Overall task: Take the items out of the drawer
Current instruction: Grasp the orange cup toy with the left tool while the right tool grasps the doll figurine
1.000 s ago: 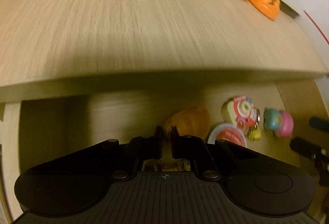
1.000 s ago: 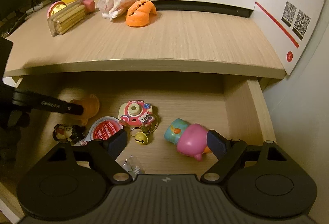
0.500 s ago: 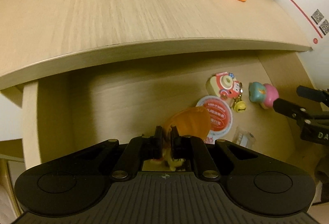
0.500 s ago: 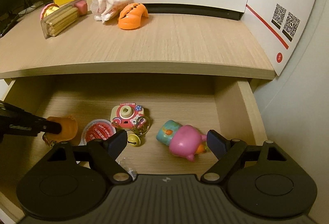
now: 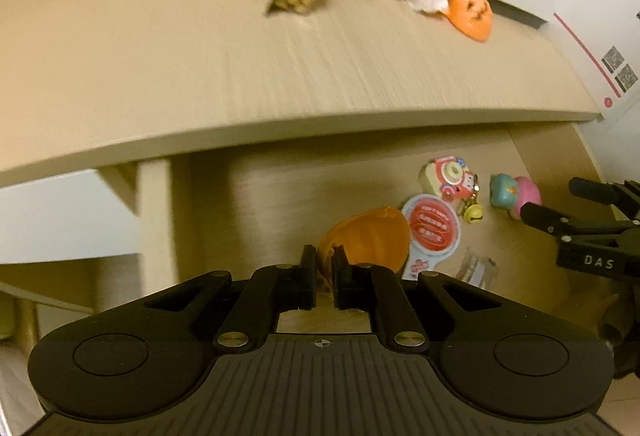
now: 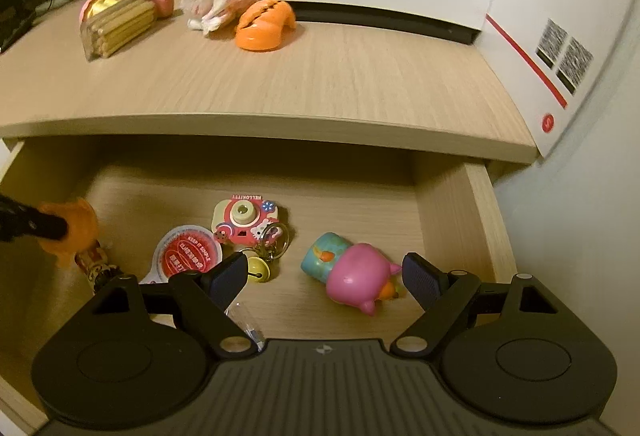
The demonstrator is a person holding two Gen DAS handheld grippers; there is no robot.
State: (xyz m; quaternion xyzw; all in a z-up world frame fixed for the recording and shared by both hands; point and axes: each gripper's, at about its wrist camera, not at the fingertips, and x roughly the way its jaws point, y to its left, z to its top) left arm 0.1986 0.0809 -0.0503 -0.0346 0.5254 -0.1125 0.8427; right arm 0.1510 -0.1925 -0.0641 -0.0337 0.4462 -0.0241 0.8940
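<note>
The left gripper [image 5: 324,260] has its fingers pinched narrow on an orange toy [image 5: 368,240], held above the open drawer [image 6: 452,220] near its left side. The right wrist view shows what the left one hides: the toy [image 6: 74,232] seen from the side, with a small dark figure [image 6: 96,268] below it.

The right gripper [image 6: 324,276] holds its fingers wide with nothing between them, over the drawer's front edge. Just beyond them lies a pink and teal toy [image 6: 352,272], toward the drawer's right wall. Near the middle of the drawer floor lie a camera-shaped keychain [image 6: 244,218] with a yellow bell [image 6: 258,268], and a round red-and-white label [image 6: 186,254].

On the desk [image 6: 320,84], near the back edge, both views show a pack of biscuit sticks [image 6: 120,24], a crumpled cloth [image 6: 220,2] and an orange pumpkin toy [image 6: 266,24]. Its carved face [image 5: 472,12] shows only in the left view.
</note>
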